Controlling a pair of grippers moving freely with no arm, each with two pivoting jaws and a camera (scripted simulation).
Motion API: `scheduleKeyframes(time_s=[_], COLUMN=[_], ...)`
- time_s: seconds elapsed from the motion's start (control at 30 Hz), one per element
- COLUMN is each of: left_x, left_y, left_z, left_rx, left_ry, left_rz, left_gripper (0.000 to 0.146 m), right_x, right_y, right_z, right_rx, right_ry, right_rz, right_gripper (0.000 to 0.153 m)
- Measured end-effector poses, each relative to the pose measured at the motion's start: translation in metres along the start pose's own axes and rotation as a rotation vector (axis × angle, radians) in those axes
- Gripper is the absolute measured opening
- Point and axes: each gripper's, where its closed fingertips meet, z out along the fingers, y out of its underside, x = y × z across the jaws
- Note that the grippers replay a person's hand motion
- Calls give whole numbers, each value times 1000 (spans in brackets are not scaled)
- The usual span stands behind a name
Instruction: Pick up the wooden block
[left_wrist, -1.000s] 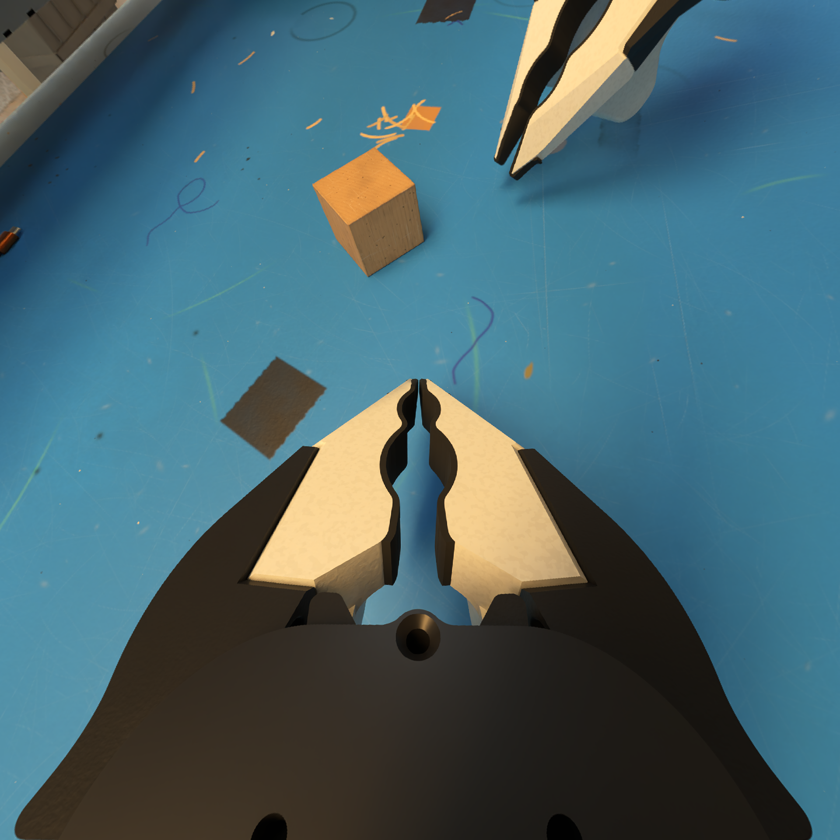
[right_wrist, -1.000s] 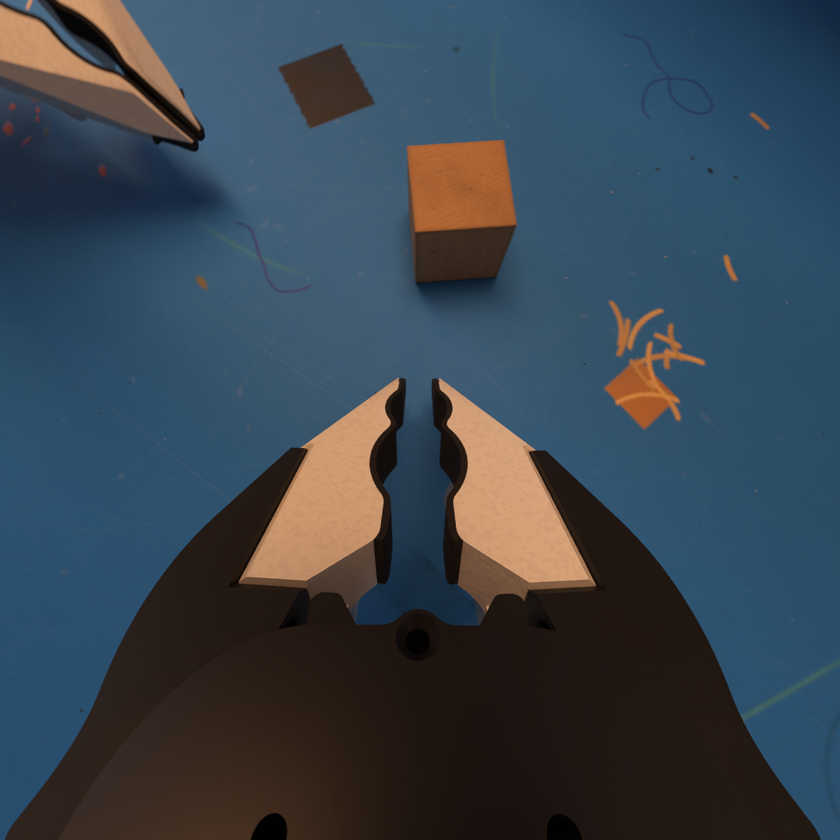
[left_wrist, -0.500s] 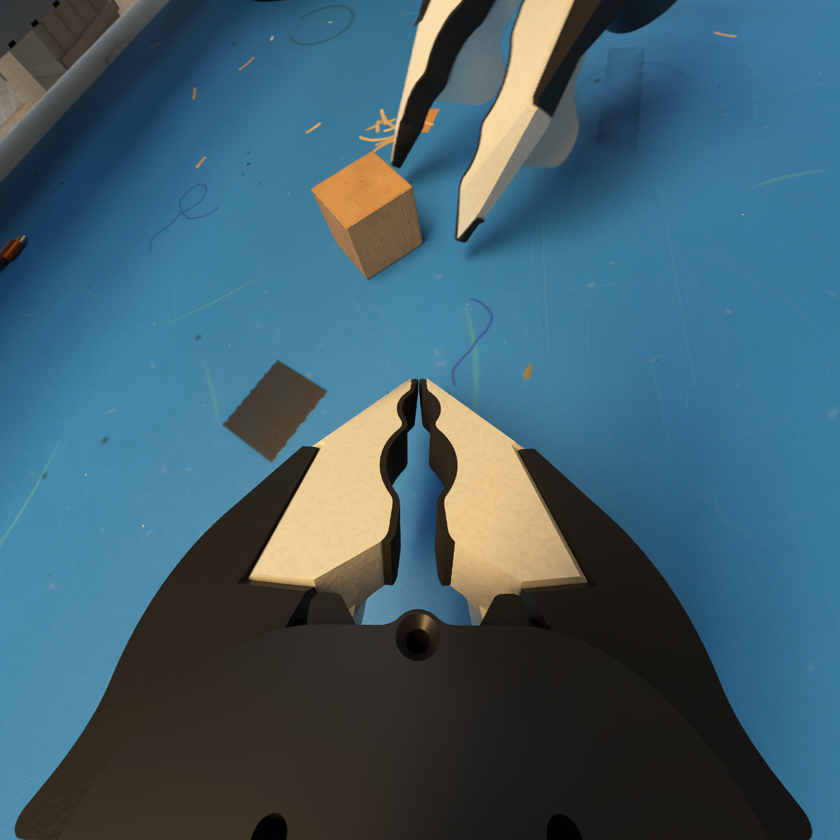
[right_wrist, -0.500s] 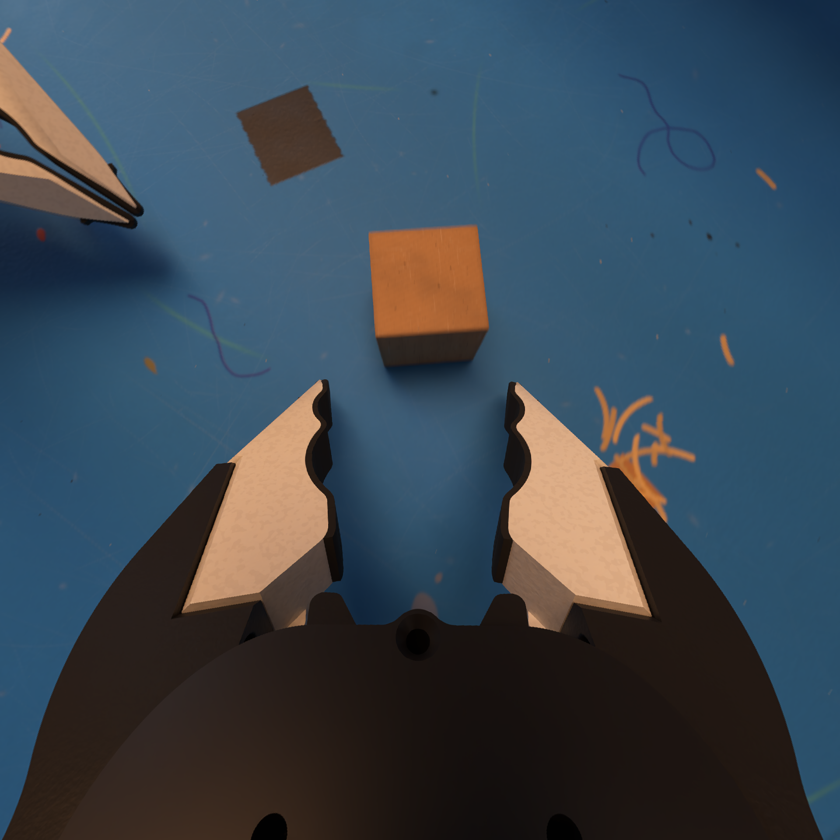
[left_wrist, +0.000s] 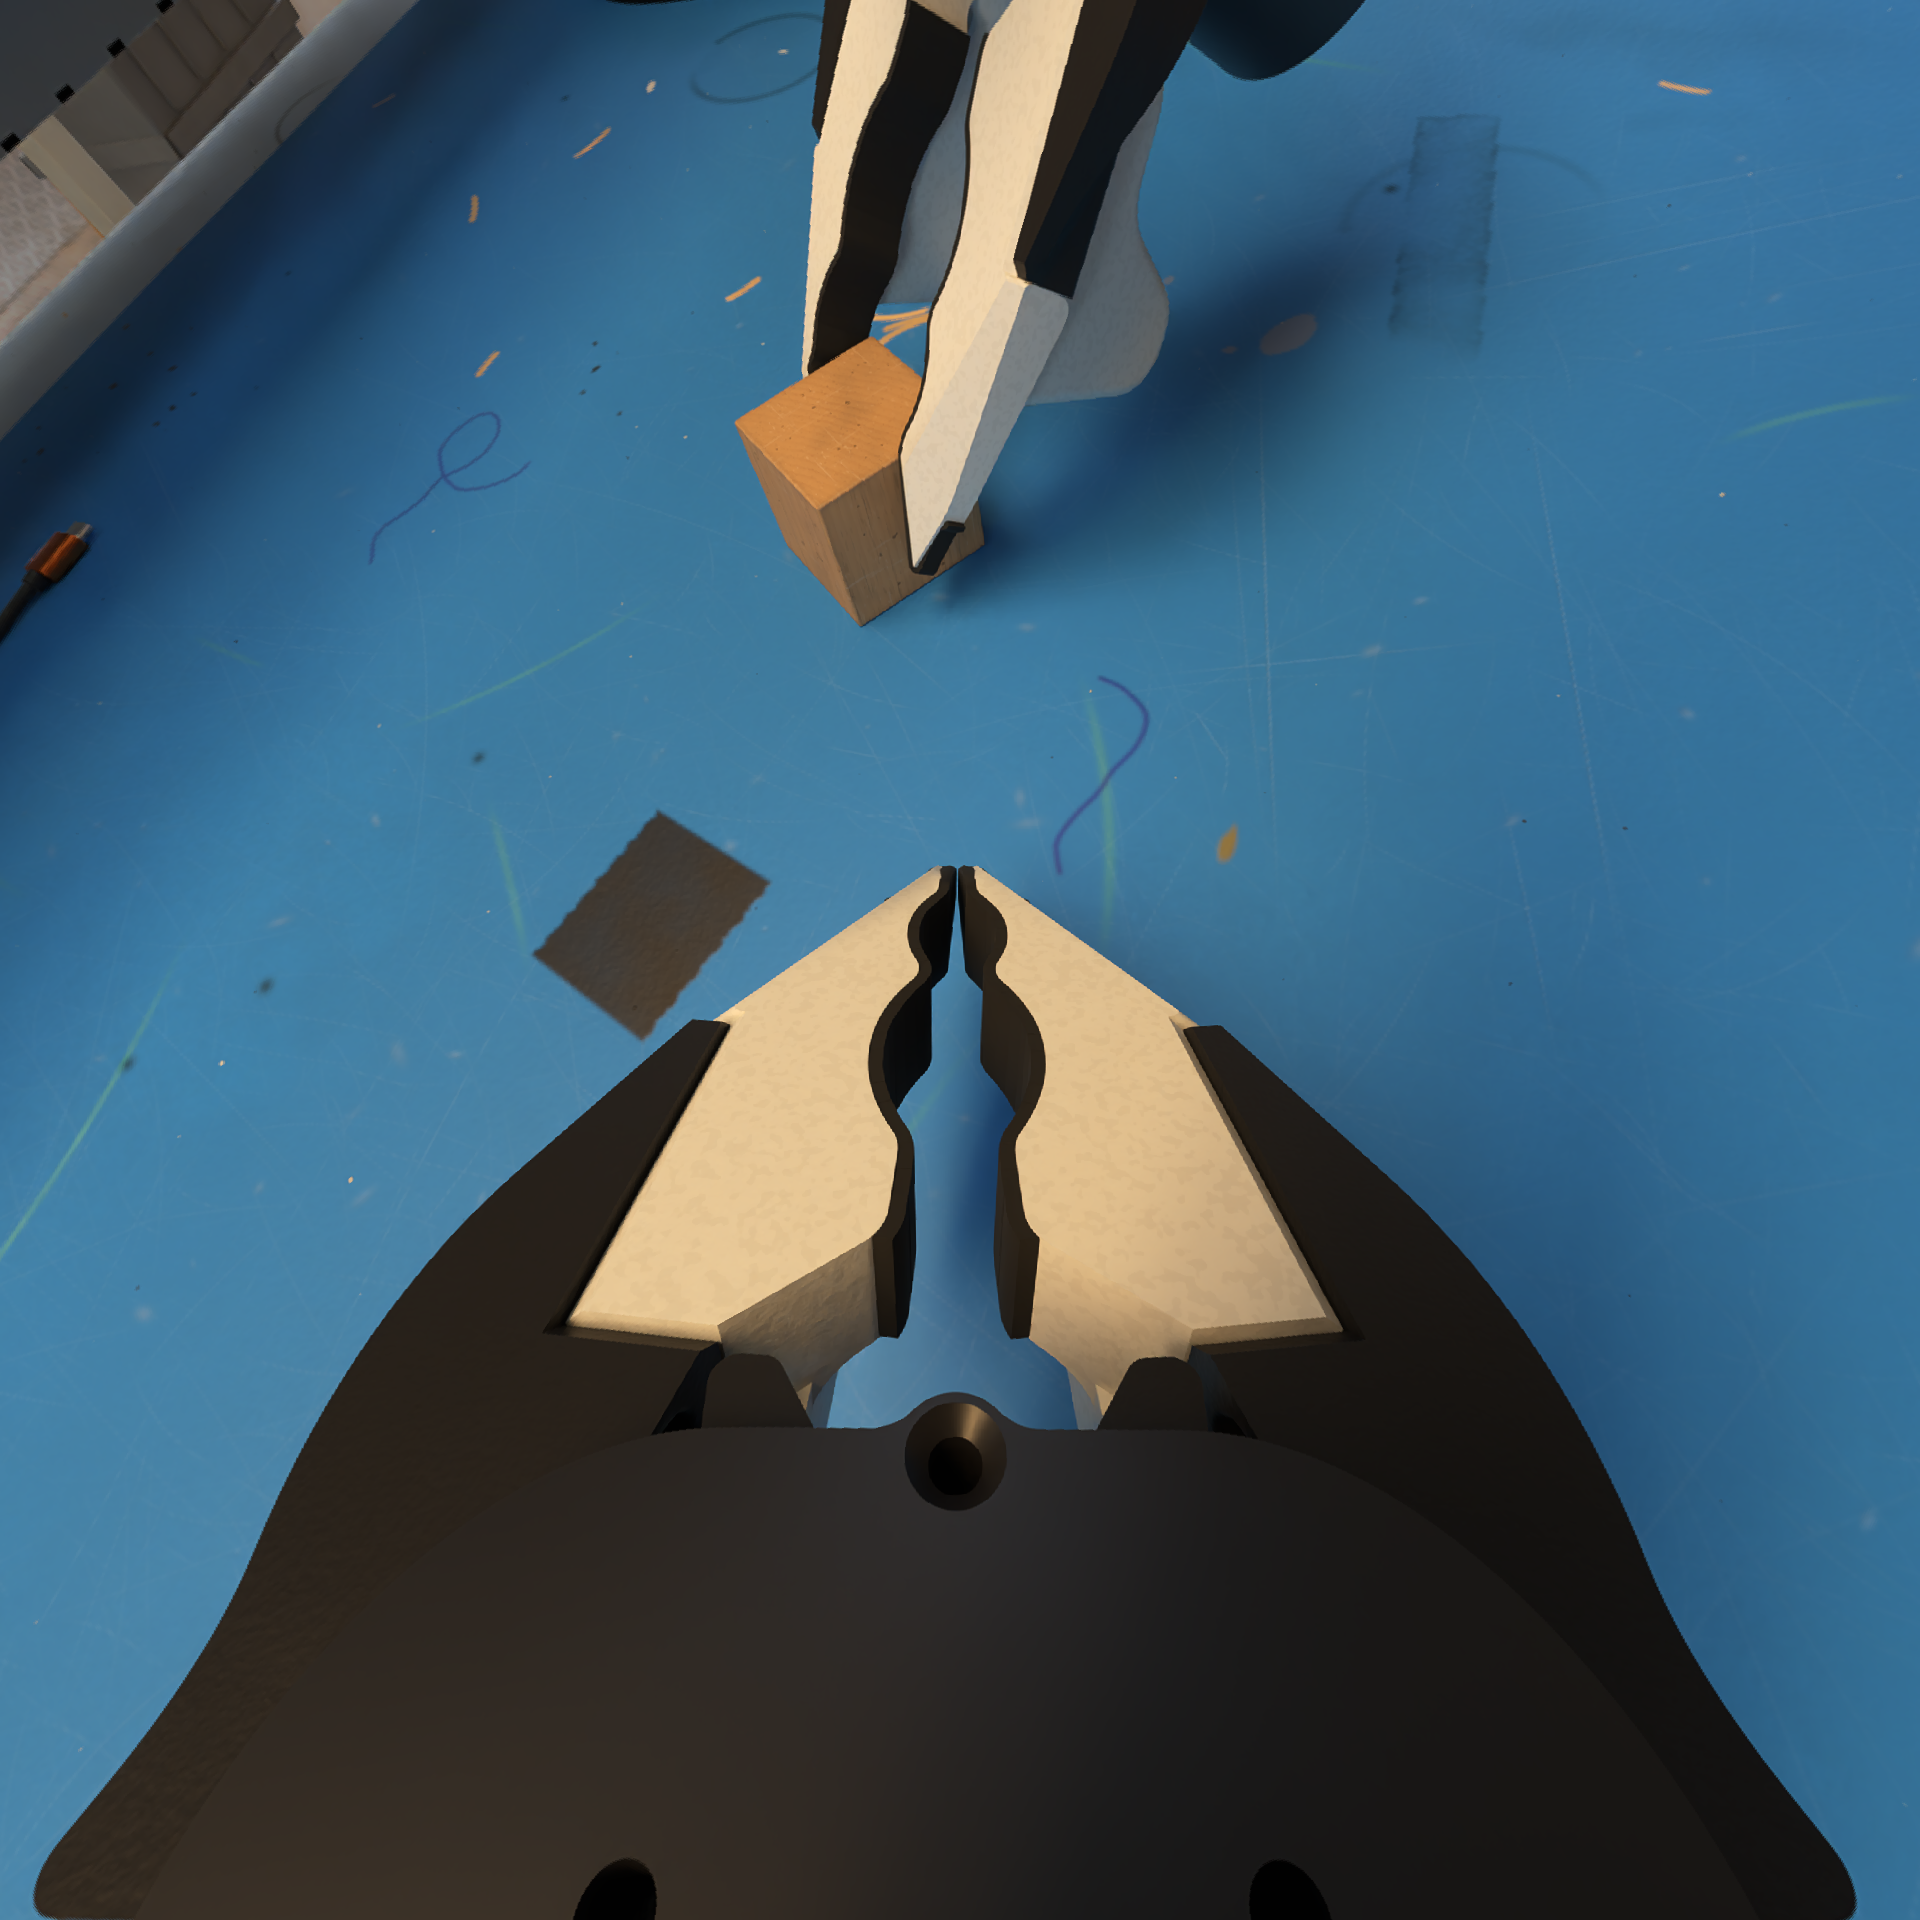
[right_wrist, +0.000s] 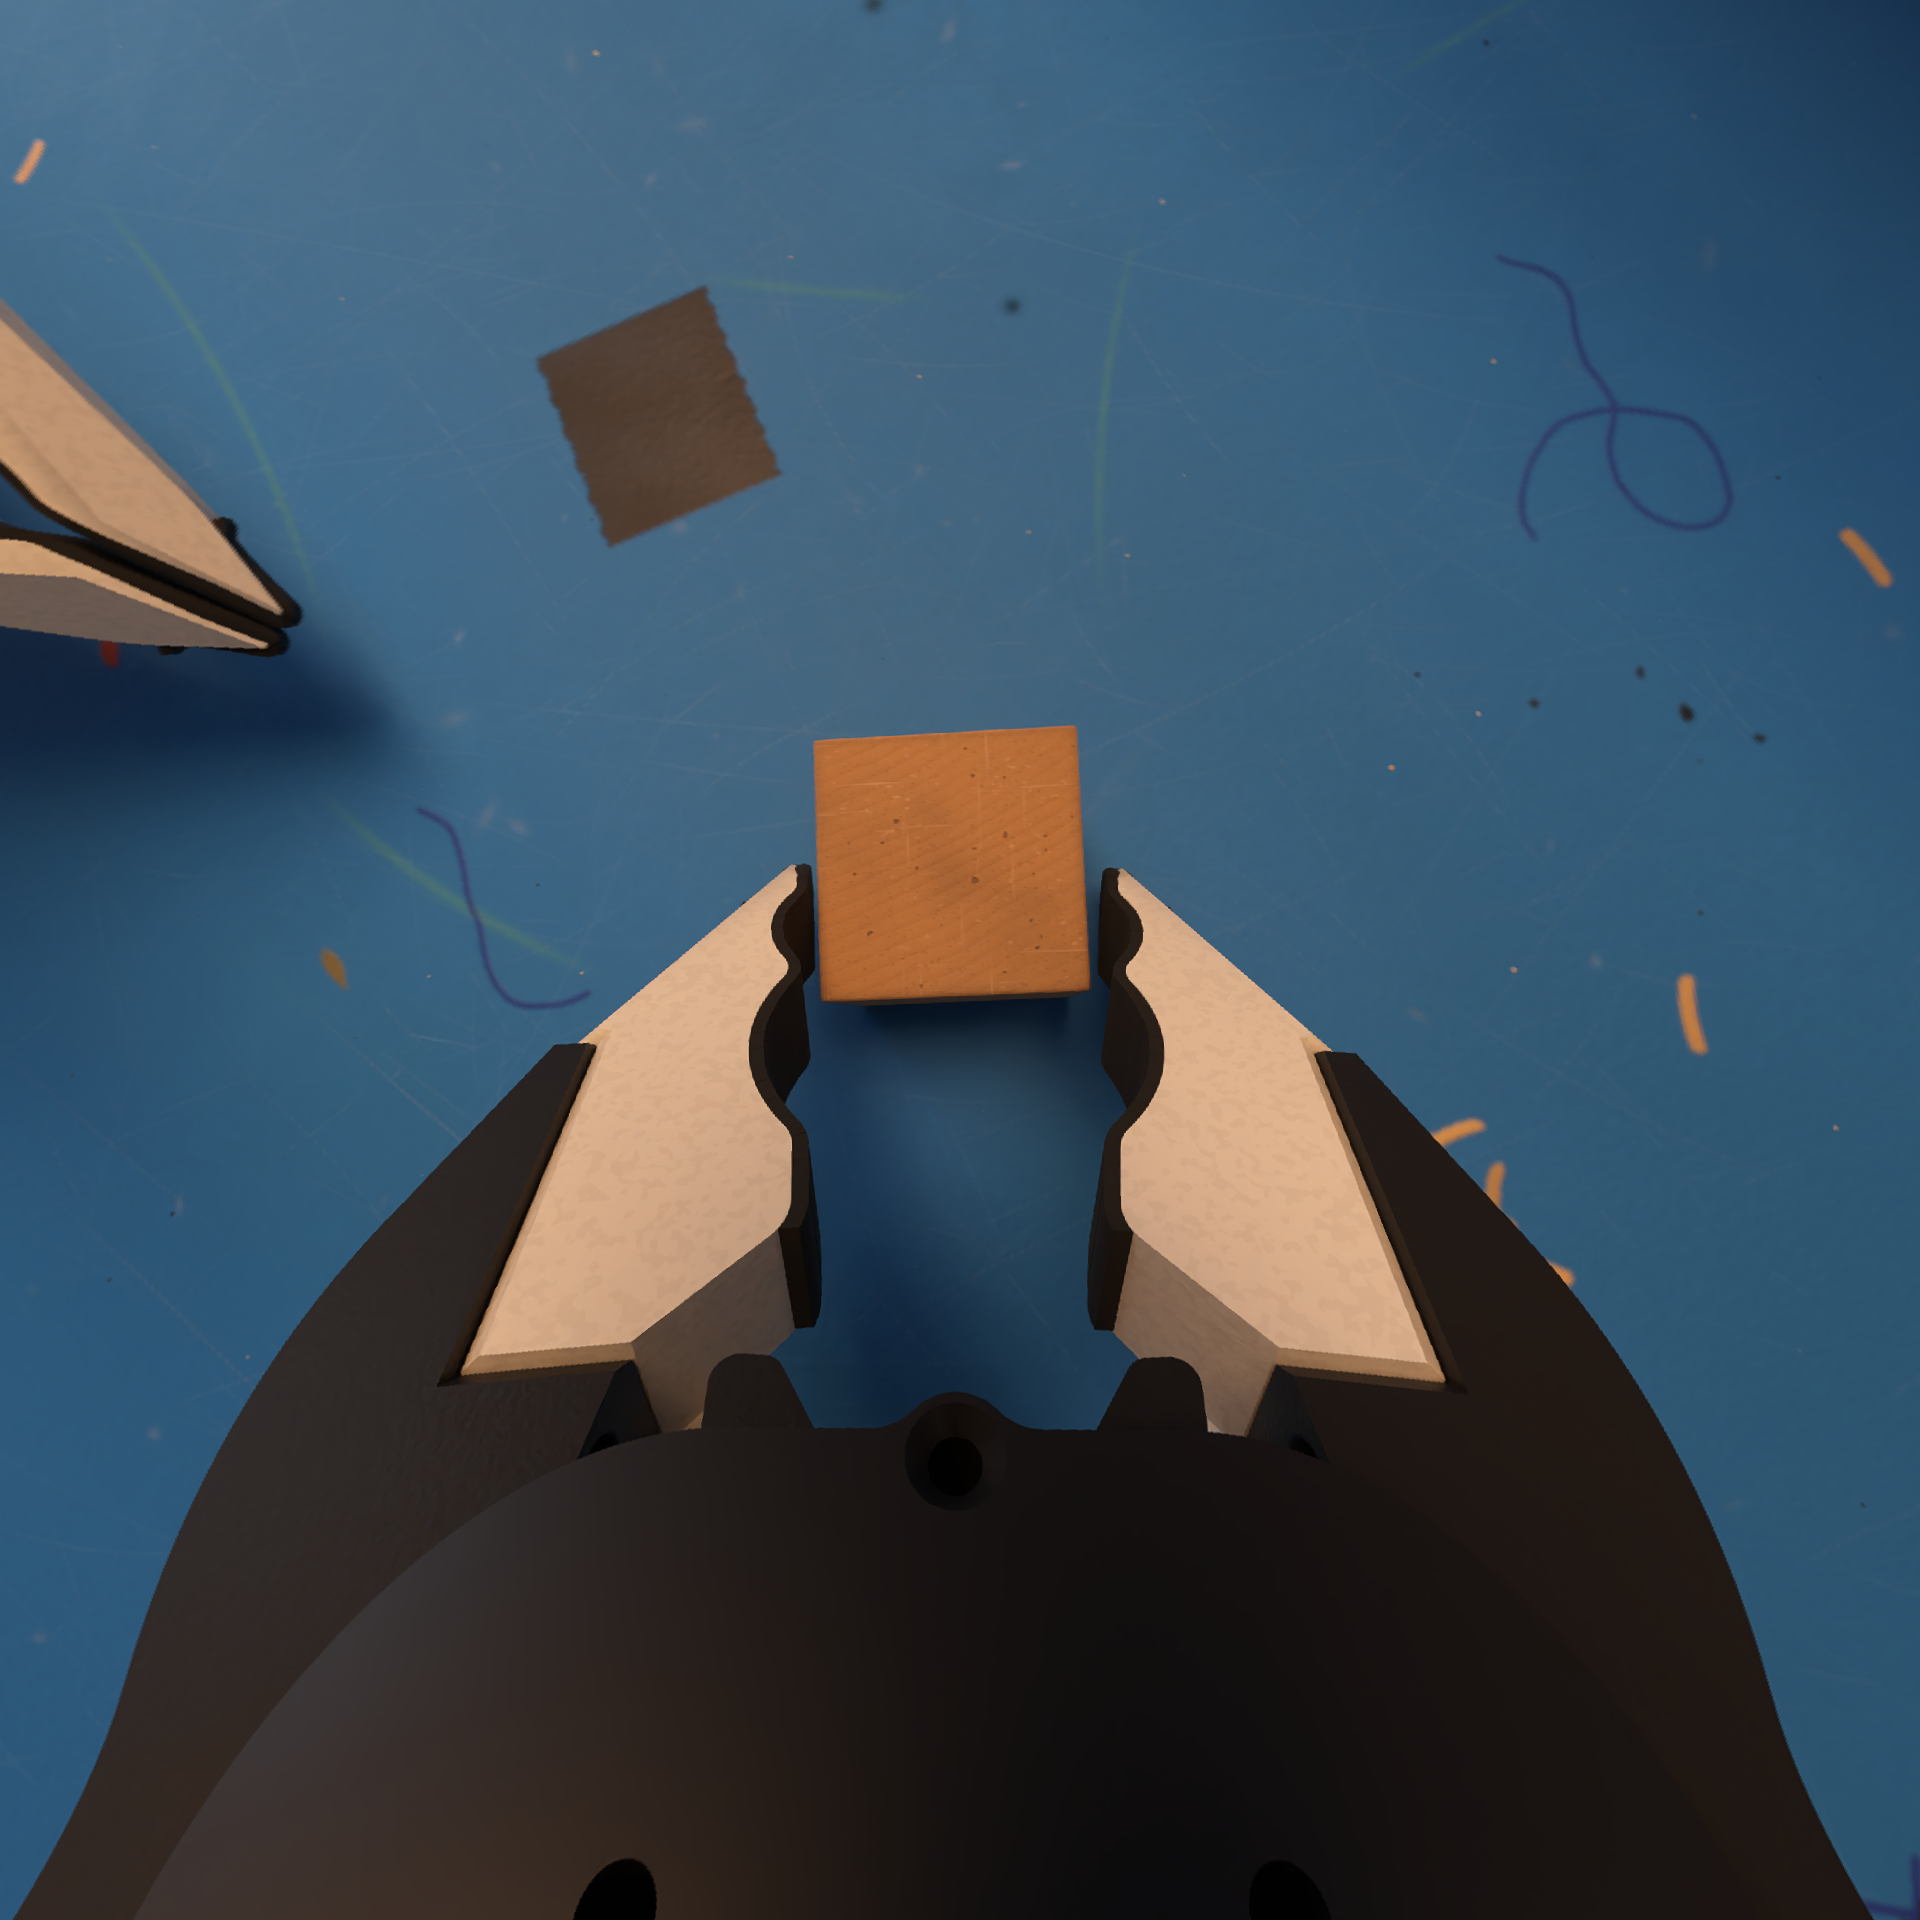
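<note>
Block (right_wrist: 951, 862) sits on blue mat (right_wrist: 1351, 644), between tips of right gripper (right_wrist: 951, 883); jaws apart, straddling it, slight gaps either side. Left gripper (left_wrist: 956, 878) well back, jaws together, empty. Brown patch (left_wrist: 649, 925) beside left gripper. Orange shavings (right_wrist: 1688, 1013), pen squiggles (right_wrist: 1610, 436) scattered nearby. Path to block clear.

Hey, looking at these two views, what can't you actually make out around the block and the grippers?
- Contact: right wrist view shows the right gripper jaws flanking the block, slivers of gap; touching or not is unclear.
- Block's far side: left wrist view, hidden by the right gripper.
- Cable end: left wrist view, cut off by the left edge.
- Left gripper: right wrist view, body cut off.
</note>
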Motion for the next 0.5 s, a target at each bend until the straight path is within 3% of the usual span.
scheduleKeyframes(time_s=[0.5], left_x=[2], left_y=[2], left_z=[2], left_rx=[-16], left_ry=[5], left_rz=[8], left_gripper=[0], right_x=[-61], right_y=[-3], right_z=[5], right_rx=[28], right_ry=[-225], right_rz=[-242], right_gripper=[50])
